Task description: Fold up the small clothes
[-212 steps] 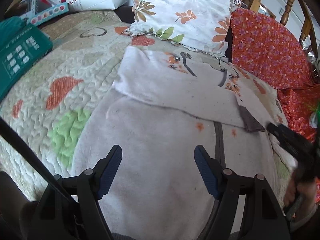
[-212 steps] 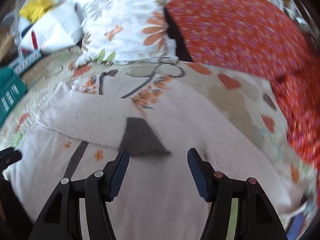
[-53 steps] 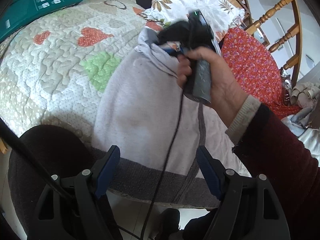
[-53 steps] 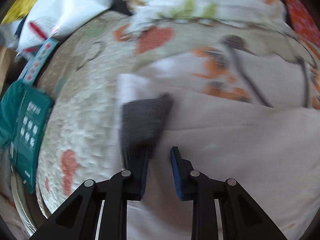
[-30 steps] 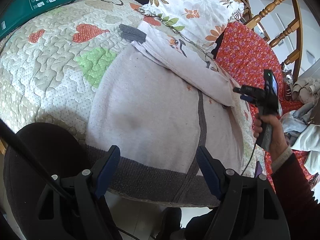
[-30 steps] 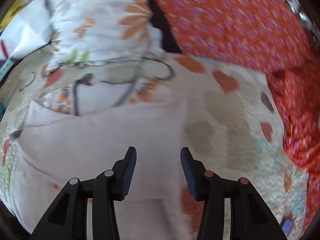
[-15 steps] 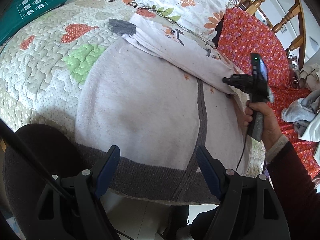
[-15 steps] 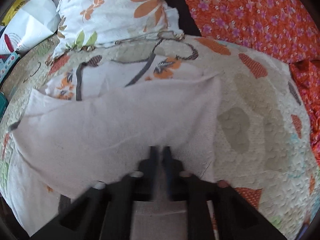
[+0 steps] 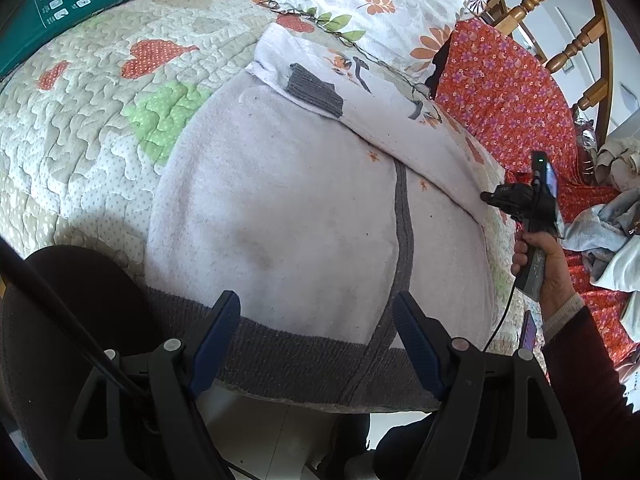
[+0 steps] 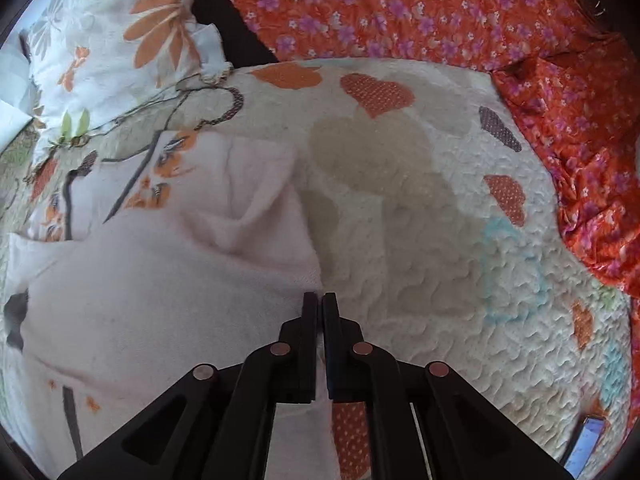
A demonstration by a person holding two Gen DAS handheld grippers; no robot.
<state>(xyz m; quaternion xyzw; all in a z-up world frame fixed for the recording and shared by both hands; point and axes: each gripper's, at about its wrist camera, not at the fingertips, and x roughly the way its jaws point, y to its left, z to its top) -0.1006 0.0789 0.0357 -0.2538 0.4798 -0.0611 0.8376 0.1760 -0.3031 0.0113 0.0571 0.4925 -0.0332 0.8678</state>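
Right gripper (image 10: 320, 300) now clenched on sweater (image 9: 304, 216) edge at 3 o'clock, fingers (image 10: 309, 312) just closed; left gripper (image 9: 316, 324) released above hem; second sleeve fold starts.

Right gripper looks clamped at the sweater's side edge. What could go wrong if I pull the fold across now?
1. The right gripper is shut on the sweater only at the very edge, so that thin bite may slip mid-pull.
2. The left gripper hovers open above the grey hem, holding nothing; the whole sweater may drag across the quilt instead of folding.
3. The folded sleeve with the grey cuff lies loose and could unfold.
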